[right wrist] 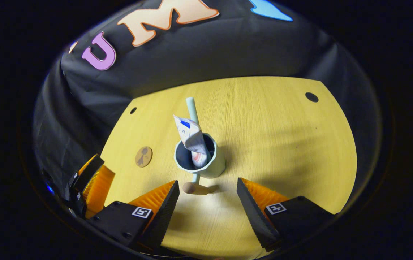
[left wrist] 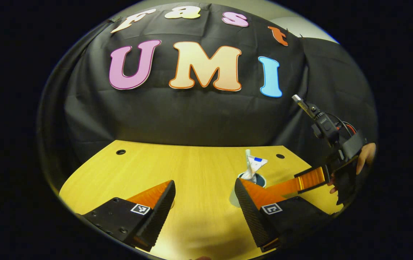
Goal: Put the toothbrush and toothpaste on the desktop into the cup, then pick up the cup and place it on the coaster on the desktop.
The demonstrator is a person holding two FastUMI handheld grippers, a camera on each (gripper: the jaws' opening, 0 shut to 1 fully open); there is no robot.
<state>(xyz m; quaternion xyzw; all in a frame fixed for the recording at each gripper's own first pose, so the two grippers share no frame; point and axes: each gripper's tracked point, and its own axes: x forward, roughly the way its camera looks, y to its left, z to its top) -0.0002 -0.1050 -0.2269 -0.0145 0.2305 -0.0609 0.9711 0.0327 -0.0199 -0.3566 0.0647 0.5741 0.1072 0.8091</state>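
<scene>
A pale blue-green cup (right wrist: 216,164) stands upright on the wooden desktop (right wrist: 282,144). In it stand a white toothpaste tube (right wrist: 191,135) and a pale toothbrush (right wrist: 192,106). A short handle with a wooden knob (right wrist: 193,187) sticks out toward me. My right gripper (right wrist: 208,202) is open just in front of the cup, with the knob between its fingertips. A round brown coaster (right wrist: 143,156) lies left of the cup. My left gripper (left wrist: 204,202) is open over bare desktop. Its right finger hides part of the cup (left wrist: 262,179); the toothpaste tube (left wrist: 256,164) rises above it.
The black booth cloth (left wrist: 199,115) closes off the back and sides. Small round holes (right wrist: 311,96) sit near the desktop's far corners. A hand (left wrist: 367,155) holds the right gripper (left wrist: 300,182) at the right in the left gripper view. The left gripper (right wrist: 92,177) lies left of the coaster.
</scene>
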